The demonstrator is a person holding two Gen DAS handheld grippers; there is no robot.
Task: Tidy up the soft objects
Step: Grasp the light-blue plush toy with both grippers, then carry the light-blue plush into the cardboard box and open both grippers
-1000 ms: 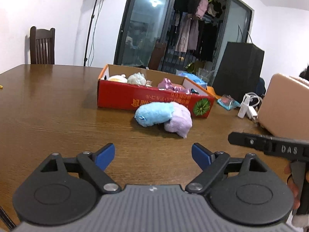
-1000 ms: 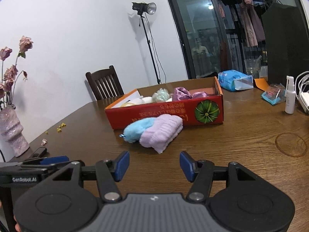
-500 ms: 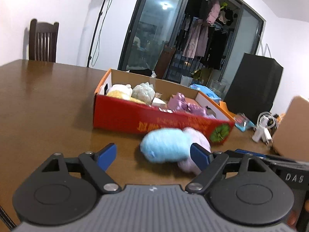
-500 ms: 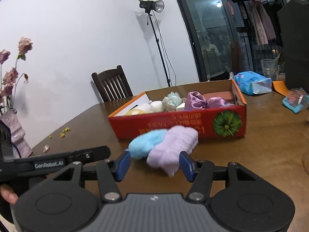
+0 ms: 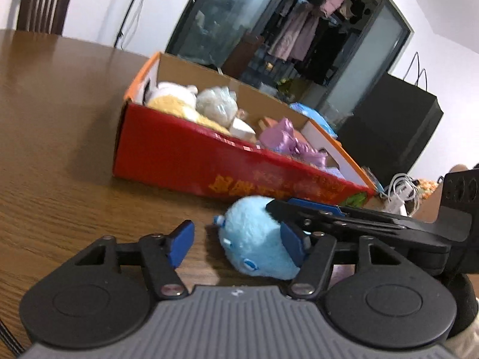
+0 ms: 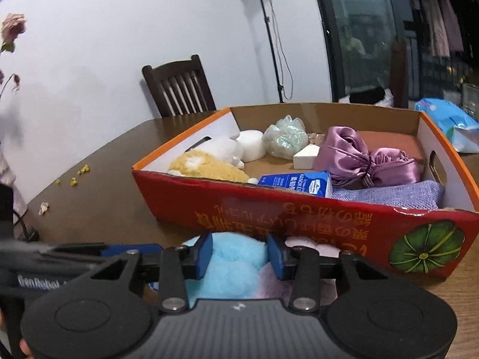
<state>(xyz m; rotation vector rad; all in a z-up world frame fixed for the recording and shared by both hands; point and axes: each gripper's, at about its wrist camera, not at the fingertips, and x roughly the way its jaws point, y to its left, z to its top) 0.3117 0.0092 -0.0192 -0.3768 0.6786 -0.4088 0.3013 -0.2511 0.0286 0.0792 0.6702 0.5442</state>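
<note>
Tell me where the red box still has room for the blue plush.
Bare floor shows in the red box behind the purple satin bundle, by the back wall. Its left end is crowded with the yellow plush, and the tissue pack fills the front.

A fluffy light-blue plush toy (image 5: 257,240) lies on the table just in front of the red cardboard box's (image 6: 299,212) near wall — a pale lilac fuzzy plush (image 6: 311,246) is pressed against its side. Inside the open box: a yellow-and-white plush (image 6: 206,164), a purple satin bundle (image 6: 359,155), a mesh pouf (image 6: 286,140) and a folded lavender cloth (image 6: 389,193).
</note>
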